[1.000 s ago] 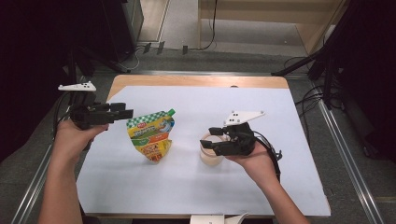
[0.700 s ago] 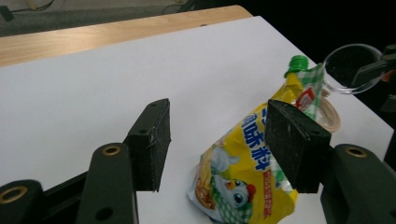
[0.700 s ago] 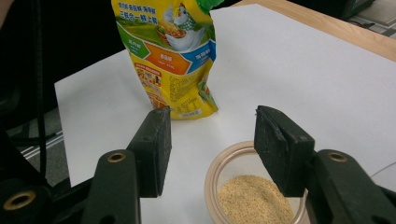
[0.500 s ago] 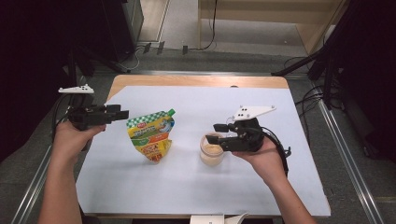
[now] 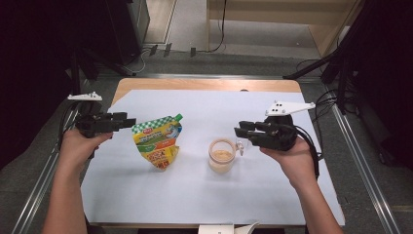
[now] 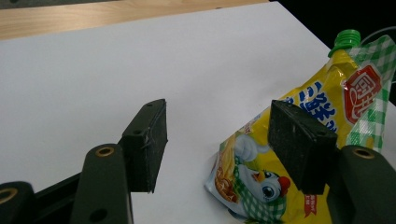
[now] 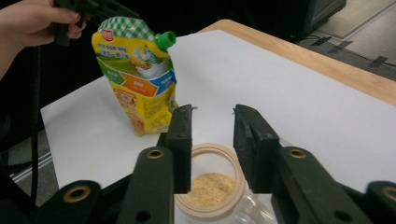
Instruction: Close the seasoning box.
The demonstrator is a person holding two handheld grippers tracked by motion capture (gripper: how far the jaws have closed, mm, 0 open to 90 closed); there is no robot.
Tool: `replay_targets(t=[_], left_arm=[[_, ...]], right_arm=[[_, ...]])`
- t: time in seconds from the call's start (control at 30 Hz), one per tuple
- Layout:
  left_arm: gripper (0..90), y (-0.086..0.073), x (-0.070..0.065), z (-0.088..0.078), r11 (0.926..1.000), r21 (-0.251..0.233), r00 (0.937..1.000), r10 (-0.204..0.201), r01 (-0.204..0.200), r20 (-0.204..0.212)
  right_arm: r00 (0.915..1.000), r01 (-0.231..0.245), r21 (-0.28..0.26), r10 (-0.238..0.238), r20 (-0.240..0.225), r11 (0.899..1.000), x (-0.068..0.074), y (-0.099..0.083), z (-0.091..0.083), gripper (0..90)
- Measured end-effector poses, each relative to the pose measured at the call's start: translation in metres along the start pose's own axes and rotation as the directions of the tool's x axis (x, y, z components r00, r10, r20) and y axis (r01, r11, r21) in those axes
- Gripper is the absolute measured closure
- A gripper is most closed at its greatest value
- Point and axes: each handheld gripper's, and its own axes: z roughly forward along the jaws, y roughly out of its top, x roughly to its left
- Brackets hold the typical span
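My left gripper (image 5: 127, 121) sits mid-left of the high view, jaws apart. My right gripper (image 5: 242, 132) sits mid-right, jaws just narrowing, gripping nothing.

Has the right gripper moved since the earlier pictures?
Yes. The right gripper has drawn back rightward from the jar, its jaws closing on nothing; the jar kept its place.

Pouch (image 6: 299, 154) bottom cut off by frame edge; jar (image 7: 212, 186) base hidden behind claw.
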Motion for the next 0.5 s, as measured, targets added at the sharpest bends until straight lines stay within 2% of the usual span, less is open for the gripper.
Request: replay_targets(t=[0.27, 0.5], left_arm=[[38.5, 0.0, -0.001, 0.002, 1.0, 0.005, 1.0, 0.005, -0.005, -0.003], [38.6, 0.0, 0.0, 0.002, 1.0, -0.001, 1.0, 0.004, -0.004, -0.001]], right_arm=[[0.9986, -0.031, 0.014, 0.03, 0.043, 0.999, -0.017, -0.005, -0.011, 88.9], [0.9922, -0.081, 0.014, 0.079, 0.097, 0.997, -0.036, -0.015, -0.017, 90.0]])
